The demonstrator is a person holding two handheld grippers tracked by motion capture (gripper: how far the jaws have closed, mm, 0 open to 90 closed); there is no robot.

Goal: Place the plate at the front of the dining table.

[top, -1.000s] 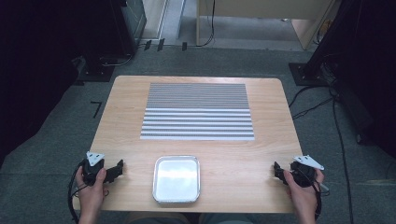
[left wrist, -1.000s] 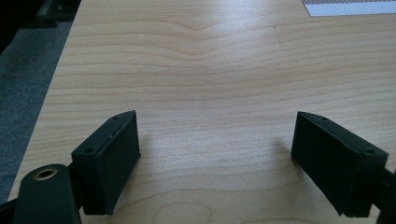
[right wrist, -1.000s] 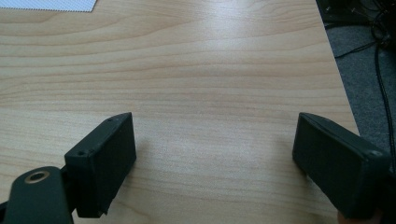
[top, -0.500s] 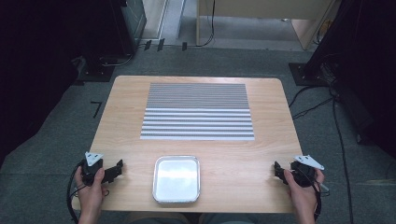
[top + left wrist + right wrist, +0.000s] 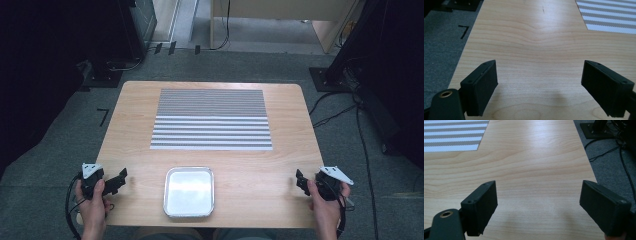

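Note:
A grey-and-white striped mat (image 5: 211, 119) lies flat across the middle of the wooden table (image 5: 135, 110). In front of it, near the table's front edge, sits a shallow square metal tray (image 5: 189, 192) with nothing in it. My left gripper (image 5: 119, 179) is held at the front left corner, left of the tray, jaws wide apart over bare wood (image 5: 539, 75). My right gripper (image 5: 300, 180) is held at the front right corner, also open with nothing between its fingers (image 5: 482, 207). A corner of the mat (image 5: 609, 15) shows in the left gripper view, and another corner of the mat (image 5: 451, 135) in the right gripper view.
Grey carpet (image 5: 60, 145) surrounds the table. Cables (image 5: 345, 112) run over the floor at the right, near a black stand base (image 5: 327, 80). A black corner mark (image 5: 103, 116) is on the carpet at the left. Dark equipment stands at the back left.

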